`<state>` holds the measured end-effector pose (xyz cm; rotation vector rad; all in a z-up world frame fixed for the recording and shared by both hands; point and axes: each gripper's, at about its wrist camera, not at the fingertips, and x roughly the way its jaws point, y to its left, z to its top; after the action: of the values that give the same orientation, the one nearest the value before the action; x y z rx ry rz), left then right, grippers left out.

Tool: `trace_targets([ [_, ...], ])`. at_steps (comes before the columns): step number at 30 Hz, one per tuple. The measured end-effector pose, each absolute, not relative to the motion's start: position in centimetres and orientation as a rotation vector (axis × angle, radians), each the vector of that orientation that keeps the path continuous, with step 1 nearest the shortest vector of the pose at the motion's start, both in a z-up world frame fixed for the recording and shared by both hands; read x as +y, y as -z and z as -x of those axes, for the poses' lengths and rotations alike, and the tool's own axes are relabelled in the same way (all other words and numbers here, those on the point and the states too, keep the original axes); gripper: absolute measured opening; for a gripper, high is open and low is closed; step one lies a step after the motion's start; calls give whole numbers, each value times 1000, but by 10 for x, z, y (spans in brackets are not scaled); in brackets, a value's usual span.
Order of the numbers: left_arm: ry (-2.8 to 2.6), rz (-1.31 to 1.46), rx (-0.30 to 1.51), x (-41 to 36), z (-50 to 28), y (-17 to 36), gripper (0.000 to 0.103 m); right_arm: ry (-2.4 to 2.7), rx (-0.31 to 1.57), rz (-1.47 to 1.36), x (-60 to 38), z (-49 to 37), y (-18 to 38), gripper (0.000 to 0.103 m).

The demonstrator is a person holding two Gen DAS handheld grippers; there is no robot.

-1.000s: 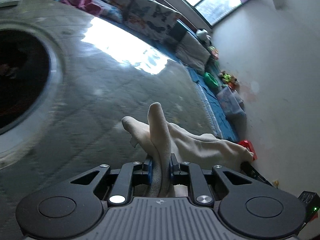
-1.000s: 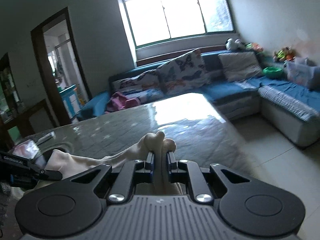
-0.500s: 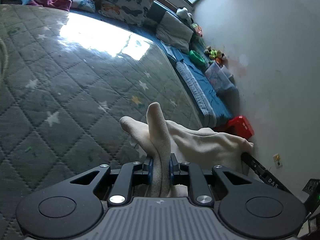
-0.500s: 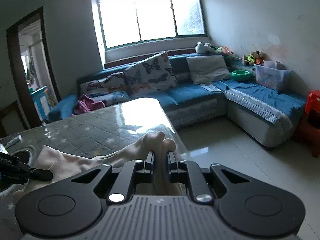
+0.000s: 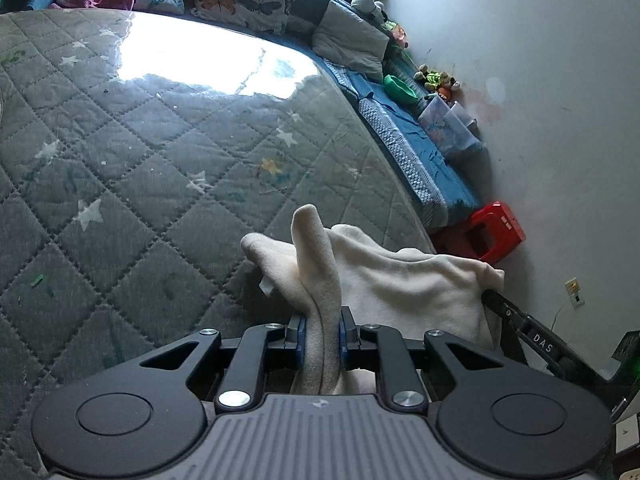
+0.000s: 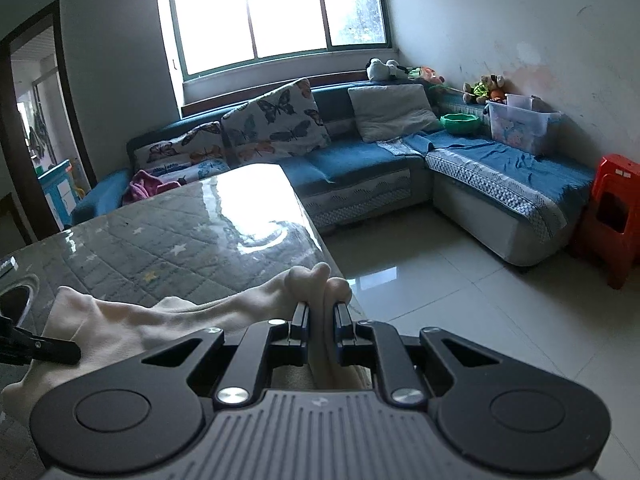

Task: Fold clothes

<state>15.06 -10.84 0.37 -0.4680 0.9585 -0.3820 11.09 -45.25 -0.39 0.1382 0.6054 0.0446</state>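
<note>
A cream fleece garment [image 5: 404,280] hangs stretched between both grippers above the near edge of the quilted grey table [image 5: 140,152]. My left gripper [image 5: 320,330] is shut on one bunched edge of it, a fold sticking up past the fingers. My right gripper [image 6: 321,318] is shut on the opposite edge of the garment [image 6: 132,320], near the table's right corner. The right gripper's finger shows at the right of the left wrist view [image 5: 536,340]; the left gripper's finger [image 6: 36,350] shows at the left of the right wrist view. The garment's lower part is hidden behind the gripper bodies.
The table [image 6: 168,240] has a glossy cover with star quilting beneath. A blue corner sofa [image 6: 360,168] with butterfly cushions lines the far wall and right wall. A red plastic stool [image 6: 612,216] stands on the tiled floor at right. A clear storage box [image 6: 520,124] sits on the sofa.
Both grippers have carried the garment rightward along the table toward its right end; the round dark opening has slid out of the left view. Both grips have held.
</note>
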Motion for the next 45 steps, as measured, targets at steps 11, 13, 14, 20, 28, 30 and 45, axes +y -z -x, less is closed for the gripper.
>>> trace_targets([
  [11,367,407,969,-111,-149,1,19,-19,656,-121,-452,-120,21,13],
  [13,361,398,968,-111,-148,1,21,-11,662,-113,-451,-121,22,15],
  [14,358,395,968,-111,-147,0,22,-6,662,-108,-451,-121,22,16],
  [20,363,378,961,-110,-147,1,22,14,630,-96,-448,-117,14,17],
  [28,358,370,962,-110,-146,2,24,-117,633,-68,-417,-119,10,26],
  [30,355,369,962,-109,-146,2,25,-150,646,-47,-404,-123,13,29],
  [45,325,334,922,-101,-153,-4,36,-180,655,41,-368,-160,29,47],
])
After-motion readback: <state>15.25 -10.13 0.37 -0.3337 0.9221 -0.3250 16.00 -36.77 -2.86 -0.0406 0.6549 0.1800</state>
